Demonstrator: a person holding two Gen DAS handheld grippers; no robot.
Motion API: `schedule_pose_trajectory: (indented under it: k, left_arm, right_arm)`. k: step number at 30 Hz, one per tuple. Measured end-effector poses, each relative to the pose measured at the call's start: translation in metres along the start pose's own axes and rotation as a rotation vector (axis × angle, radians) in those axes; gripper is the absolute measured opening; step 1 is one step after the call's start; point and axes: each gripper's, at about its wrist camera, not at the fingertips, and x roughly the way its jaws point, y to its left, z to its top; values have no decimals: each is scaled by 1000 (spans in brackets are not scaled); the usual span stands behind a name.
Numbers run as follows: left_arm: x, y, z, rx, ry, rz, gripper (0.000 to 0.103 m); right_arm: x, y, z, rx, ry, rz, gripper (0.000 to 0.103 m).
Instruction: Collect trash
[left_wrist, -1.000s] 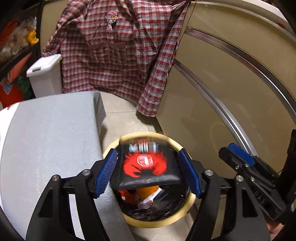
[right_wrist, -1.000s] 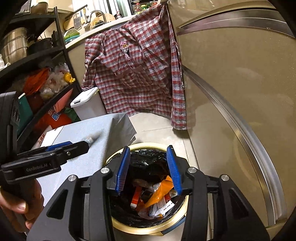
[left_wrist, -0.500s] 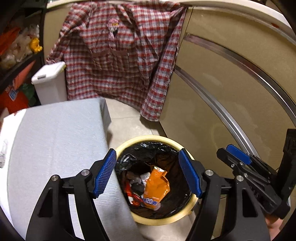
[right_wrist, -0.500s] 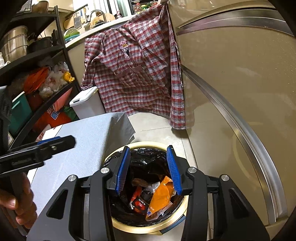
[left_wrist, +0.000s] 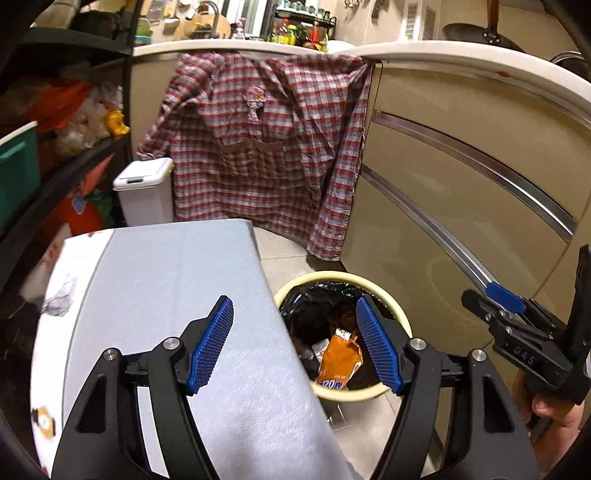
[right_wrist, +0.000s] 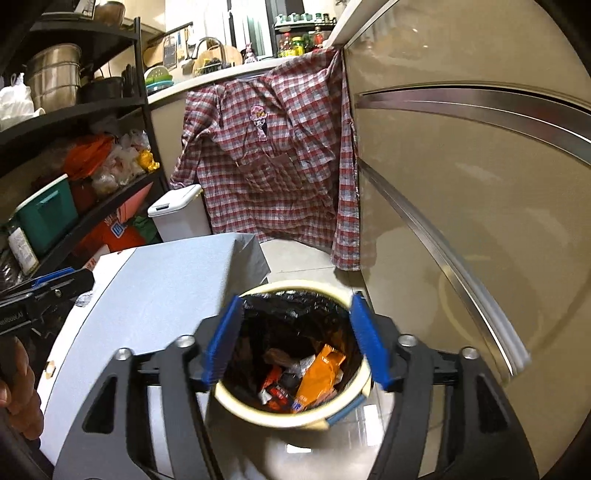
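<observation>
A round cream trash bin with a black liner stands on the floor beside the table; it also shows in the right wrist view. Inside lie an orange wrapper and other packets. My left gripper is open and empty, over the table's right edge and the bin's left rim. My right gripper is open and empty above the bin. The right gripper shows at the right of the left wrist view, and the left gripper at the left of the right wrist view.
A grey cloth covers the table, left of the bin. A plaid shirt hangs over the beige cabinets. A white lidded bin stands by black shelves full of goods. Small scraps lie on the table's white left margin.
The black and red packet held by my left gripper a second ago has dropped into the bin. The left gripper has pulled back and left over the table. My right gripper has opened wider.
</observation>
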Motion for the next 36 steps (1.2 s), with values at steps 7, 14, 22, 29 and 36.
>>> schedule_pose_trajectory:
  k: [7,14,22,29,36]
  left_arm:
    - [-48,-2,-34,6,-49,39,87]
    - [-66,-2,-73,-27,-55,105,95]
    - [-62,-1,-99,-29,1,123,95]
    - [-57,-1,-101,-32,9,125,95]
    - [-55,-4,-104,2,2,119,95]
  right_arm:
    - [-49,18,-37,-38,-26,-55,92]
    - [-83,25,-66,-57,-42,-111,98]
    - [-89,31,-83,-70,-14,-113,98]
    - [-82,29,-84,-70,9,-126,98]
    - [-74,24,-82,-39,7,-113,98]
